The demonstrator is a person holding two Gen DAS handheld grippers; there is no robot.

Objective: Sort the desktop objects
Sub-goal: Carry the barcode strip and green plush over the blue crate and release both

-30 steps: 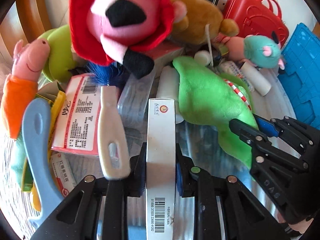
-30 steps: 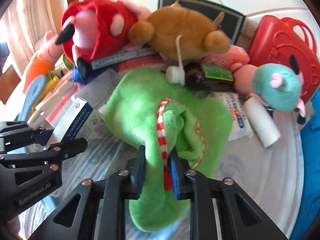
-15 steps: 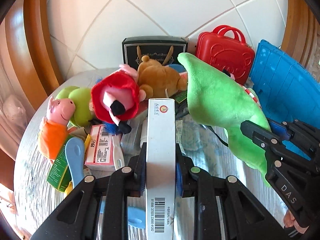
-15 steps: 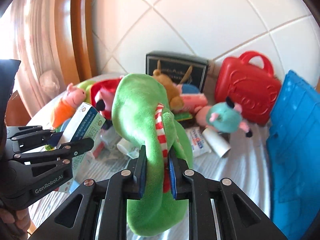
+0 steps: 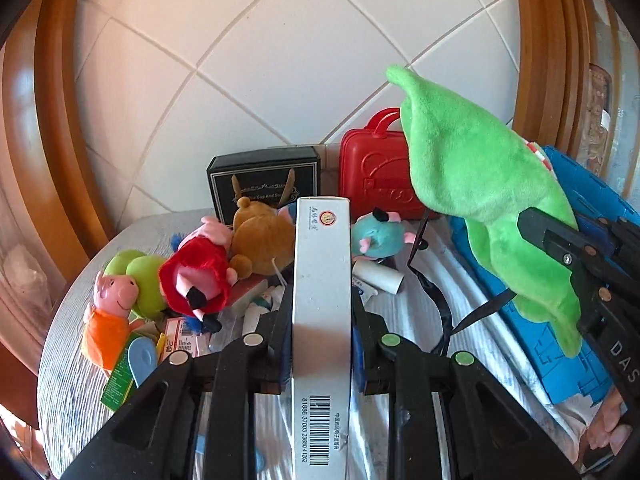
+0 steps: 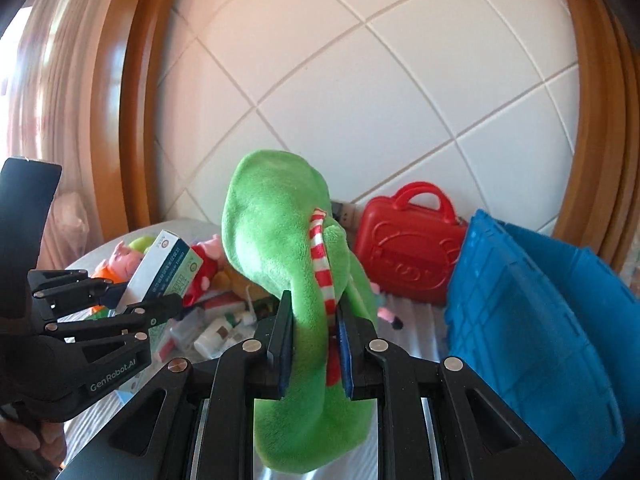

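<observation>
White box point(image 5: 321, 300) clamped between left hand-held gripper point(image 5: 320, 312) pads; green plush point(image 6: 288, 264) pinched in right hand-held gripper point(image 6: 314, 340).

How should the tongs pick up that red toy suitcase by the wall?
Probably by its looped handle, coming down from above. The red toy suitcase stands upright against the tiled wall with the handle on top in open space; its wide flat body looks too broad for the tongs.
</observation>
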